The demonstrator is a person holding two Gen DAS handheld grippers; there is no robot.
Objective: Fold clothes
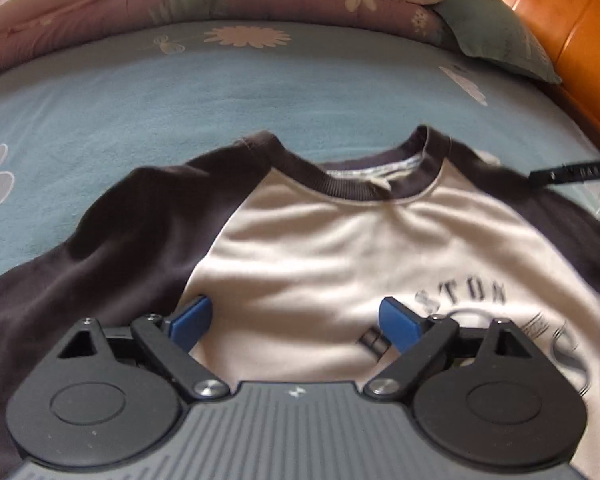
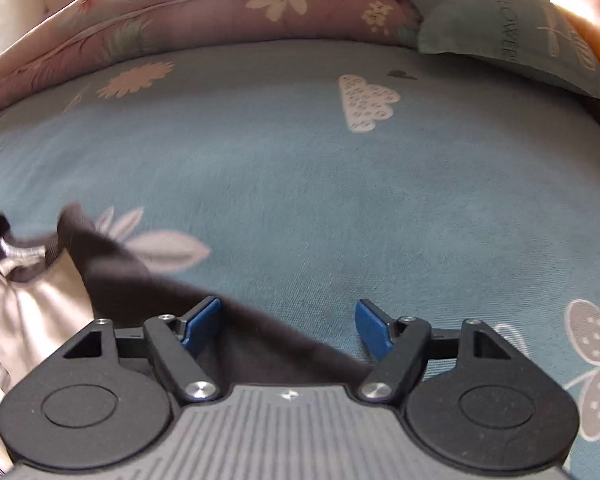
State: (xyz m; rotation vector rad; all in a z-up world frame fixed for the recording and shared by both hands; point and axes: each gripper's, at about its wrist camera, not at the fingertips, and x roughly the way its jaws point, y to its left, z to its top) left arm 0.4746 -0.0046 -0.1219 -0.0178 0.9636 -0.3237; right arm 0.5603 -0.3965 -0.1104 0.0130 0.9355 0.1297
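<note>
Left gripper (image 1: pixel 294 322): matte black linkage arms with bright metal pivot screws, ribbed grey housing, blue flat-faced pads. Jaws stand wide apart, nothing clamped between them. It hangs over the chest of the sweatshirt (image 1: pixel 339 248), angled downward; the left blue pad (image 1: pixel 190 322) sits over the seam where dark sleeve meets pale body.

Right gripper (image 2: pixel 288 326): same construction, jaws likewise spread wide and empty. Its left pad (image 2: pixel 202 322) is over the dark sleeve (image 2: pixel 260 340) edge; its right pad is over bare sheet.

The sweatshirt lies front-up on the bed, soft fleece-like knit, cream body with dark brown raglan sleeves and a ribbed dark round collar (image 1: pixel 363 184). Black printed lettering (image 1: pixel 471 294) is partly readable on the chest, with a curved graphic below it, blurred. The fabric shows shallow wrinkles. In the right wrist view the garment occupies only the lower left.

The bedsheet (image 2: pixel 319 184) is blue woven cloth printed with pale flowers and a cloud (image 2: pixel 365 102). Beyond it lies a folded mauve floral quilt (image 2: pixel 188 28), padded and rounded, and a green-grey pillow (image 2: pixel 511 32) with printed text. A glossy orange wooden headboard (image 1: pixel 559 20) stands at the right.
</note>
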